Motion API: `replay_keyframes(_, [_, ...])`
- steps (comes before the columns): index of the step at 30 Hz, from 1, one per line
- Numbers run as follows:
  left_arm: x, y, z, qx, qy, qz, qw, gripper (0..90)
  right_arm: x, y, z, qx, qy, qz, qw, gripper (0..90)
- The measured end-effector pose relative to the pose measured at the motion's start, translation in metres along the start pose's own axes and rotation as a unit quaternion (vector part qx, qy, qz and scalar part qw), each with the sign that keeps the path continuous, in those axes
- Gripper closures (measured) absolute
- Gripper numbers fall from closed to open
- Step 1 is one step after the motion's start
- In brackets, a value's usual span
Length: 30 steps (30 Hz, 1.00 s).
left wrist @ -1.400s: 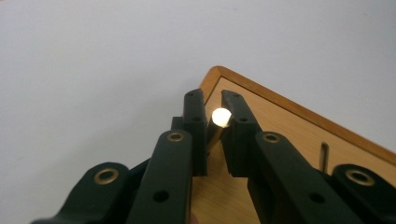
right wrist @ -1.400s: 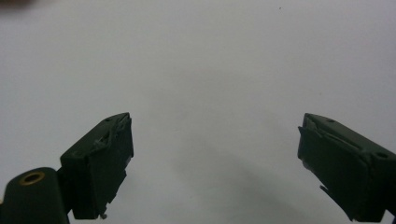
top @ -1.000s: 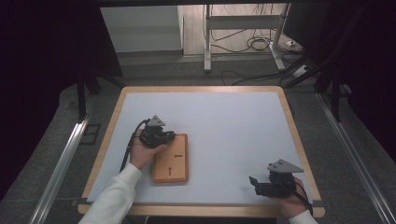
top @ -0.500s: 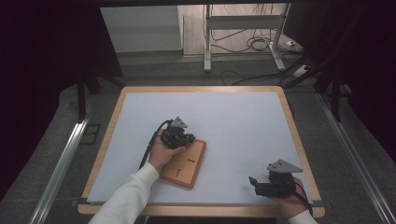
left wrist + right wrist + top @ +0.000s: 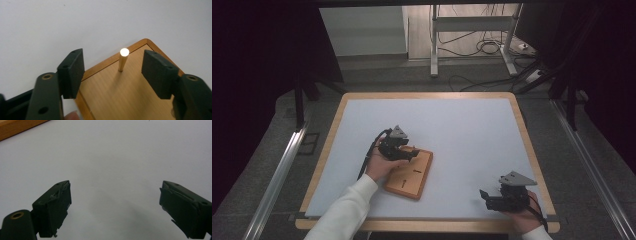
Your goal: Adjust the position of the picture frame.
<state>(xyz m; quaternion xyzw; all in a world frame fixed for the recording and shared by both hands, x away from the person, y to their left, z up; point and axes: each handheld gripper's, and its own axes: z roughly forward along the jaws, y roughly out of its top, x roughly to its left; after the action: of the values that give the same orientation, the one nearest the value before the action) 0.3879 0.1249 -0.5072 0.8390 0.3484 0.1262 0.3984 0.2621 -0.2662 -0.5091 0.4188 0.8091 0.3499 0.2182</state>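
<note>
A wooden board (image 5: 412, 177) with black marks lies tilted on the white table top (image 5: 462, 130), left of centre. In the left gripper view a short wooden peg (image 5: 123, 60) stands upright near the board's (image 5: 120, 95) rounded corner. My left gripper (image 5: 411, 152) hovers over that corner, open, with the peg between its pads (image 5: 72, 71) and touching neither. My right gripper (image 5: 486, 196) rests near the table's front right edge, pointing left. It (image 5: 115, 207) stands open over bare white surface with nothing between its pads.
A wooden rim (image 5: 527, 145) frames the white top. A strip of wood (image 5: 17, 128) shows at the top left of the right gripper view. Metal rails (image 5: 277, 175) run along both sides of the table, with cables (image 5: 482, 47) on the floor behind.
The board has slid right and turned clockwise, and my left gripper has moved right with it. The right gripper has stayed in place.
</note>
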Motion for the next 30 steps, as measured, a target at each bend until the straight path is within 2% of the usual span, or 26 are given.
replay_keyframes(4, [0.003,-0.001,-0.007,-0.011,-0.008,-0.004,0.9999,31.1,0.001,0.000,0.000,0.002,-0.002,-0.004,1.0000,10.7])
replay_keyframes(7, [0.003,-0.001,-0.009,-0.011,-0.014,-0.006,0.9998,30.2,0.001,0.000,0.000,0.002,-0.001,-0.006,1.0000,10.7])
replay_keyframes(10, [0.003,-0.003,-0.014,-0.006,-0.021,0.001,0.9998,29.8,0.000,-0.001,0.000,0.002,-0.001,-0.006,1.0000,10.7])
replay_keyframes(14, [0.003,-0.010,-0.022,-0.001,-0.011,0.007,0.9999,29.6,0.000,-0.002,0.000,0.004,-0.002,-0.010,0.9999,10.7])
replay_keyframes(22, [0.003,-0.031,-0.046,-0.003,0.001,0.006,1.0000,29.0,0.001,-0.002,0.000,0.003,-0.002,-0.011,0.9999,10.7])
replay_keyframes(26, [0.002,-0.043,-0.054,-0.001,0.007,-0.003,1.0000,29.8,0.001,-0.002,0.001,0.005,-0.002,-0.013,0.9999,10.7])
replay_keyframes(30, [0.003,-0.055,-0.061,0.013,0.021,-0.020,0.9995,39.1,0.001,-0.002,0.001,0.005,-0.004,-0.013,0.9999,10.7])
